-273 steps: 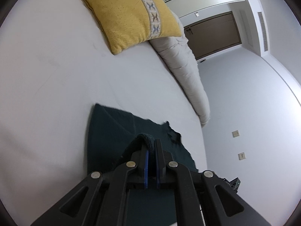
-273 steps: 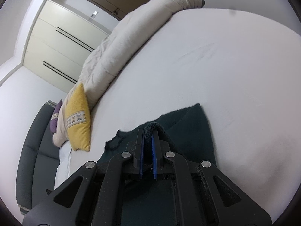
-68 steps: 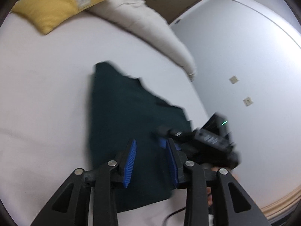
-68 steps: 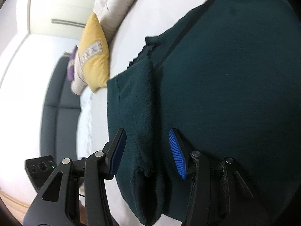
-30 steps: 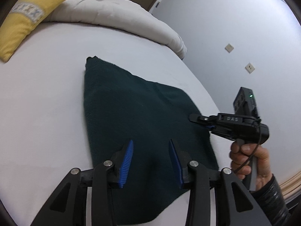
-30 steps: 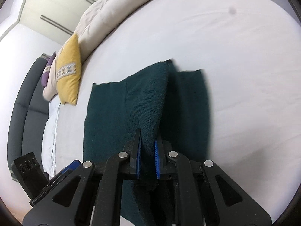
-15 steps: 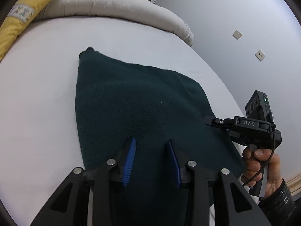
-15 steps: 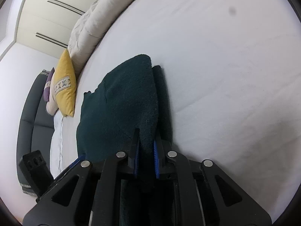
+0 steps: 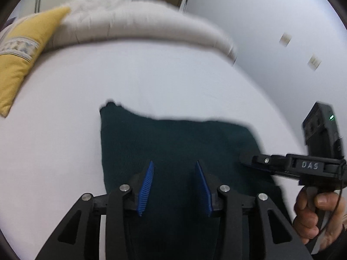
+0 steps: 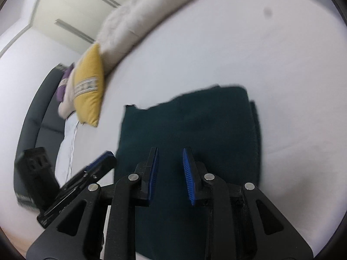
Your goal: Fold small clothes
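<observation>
A dark green garment [image 9: 173,138] lies folded flat on the white bed [image 9: 151,75]. My left gripper [image 9: 174,163] hovers over its near part, jaws opening, nothing pressed between the blue pads. In the right wrist view the garment [image 10: 188,125] shows a lower layer edge along its right side. My right gripper [image 10: 170,150] is above it with its jaws opening and no cloth between the pads. The right gripper [image 9: 249,161] also reaches in over the garment's right edge, held by a hand [image 9: 318,216]. The left gripper [image 10: 106,157] shows at lower left.
A yellow pillow [image 9: 19,65] and a rolled cream duvet [image 9: 130,21] lie along the far side of the bed. A dark sofa [image 10: 36,112] stands beyond the pillow [image 10: 89,95]. A wall with sockets [image 9: 285,39] is on the right.
The right gripper has let go of the garment's folded-over edge, and the cloth now lies flat. The left gripper has shifted, so the garment's far edge sits lower in its view.
</observation>
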### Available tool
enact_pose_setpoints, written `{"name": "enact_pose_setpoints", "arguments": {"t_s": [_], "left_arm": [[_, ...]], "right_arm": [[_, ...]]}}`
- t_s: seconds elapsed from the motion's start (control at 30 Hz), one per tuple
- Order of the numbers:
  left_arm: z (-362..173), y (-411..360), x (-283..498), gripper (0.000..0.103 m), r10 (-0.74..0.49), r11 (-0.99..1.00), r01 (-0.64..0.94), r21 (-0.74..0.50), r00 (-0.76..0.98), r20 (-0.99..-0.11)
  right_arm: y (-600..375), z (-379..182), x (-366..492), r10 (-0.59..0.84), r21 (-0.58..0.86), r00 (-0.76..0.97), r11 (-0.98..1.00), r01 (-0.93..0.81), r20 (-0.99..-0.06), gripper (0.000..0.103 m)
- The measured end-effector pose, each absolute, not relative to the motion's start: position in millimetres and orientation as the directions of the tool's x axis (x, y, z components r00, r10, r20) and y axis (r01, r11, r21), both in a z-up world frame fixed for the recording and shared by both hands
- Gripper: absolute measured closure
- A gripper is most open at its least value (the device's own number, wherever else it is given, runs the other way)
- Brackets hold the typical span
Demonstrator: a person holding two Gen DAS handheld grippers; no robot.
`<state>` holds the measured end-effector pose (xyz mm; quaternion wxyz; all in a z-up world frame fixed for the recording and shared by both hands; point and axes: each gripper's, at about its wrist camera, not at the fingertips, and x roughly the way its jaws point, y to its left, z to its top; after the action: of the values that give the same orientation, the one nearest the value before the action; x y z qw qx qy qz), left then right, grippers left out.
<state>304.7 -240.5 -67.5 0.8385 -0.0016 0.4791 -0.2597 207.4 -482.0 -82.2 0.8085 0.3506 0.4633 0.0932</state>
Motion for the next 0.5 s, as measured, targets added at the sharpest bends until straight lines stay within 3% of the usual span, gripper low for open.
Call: {"name": "enact_pose_setpoints", "arguments": {"t_s": [0.1, 0.13, 0.3, 0.4, 0.5], "left_arm": [[-91, -245, 310, 0.057, -0.409, 0.87, 0.448, -0.208, 0.417, -0.811], [-94, -244, 310, 0.057, -0.416, 0.87, 0.444, -0.217, 0.421, -0.806], [-100, -246, 311, 0.055, -0.41, 0.865, 0.461, -0.197, 0.425, -0.807], [-100, -242, 310, 0.055, -0.413, 0.862, 0.466, -0.199, 0.419, -0.808], [-98, -242, 308, 0.055, -0.4, 0.869, 0.458, -0.188, 0.424, -0.813]], "right_arm": [[-502, -113, 210, 0.489, 0.687, 0.558, 0.693, 0.219, -0.671, 0.092], [-509, -119, 208, 0.495, 0.703, 0.568, 0.675, 0.226, -0.658, 0.102], [-542, -146, 184, 0.537, 0.796, 0.635, 0.564, 0.22, -0.556, 0.103], [-545, -142, 154, 0.49, 0.771, 0.657, 0.594, 0.229, -0.573, 0.103], [-540, -113, 121, 0.44, 0.742, 0.689, 0.635, 0.214, -0.575, 0.094]]}}
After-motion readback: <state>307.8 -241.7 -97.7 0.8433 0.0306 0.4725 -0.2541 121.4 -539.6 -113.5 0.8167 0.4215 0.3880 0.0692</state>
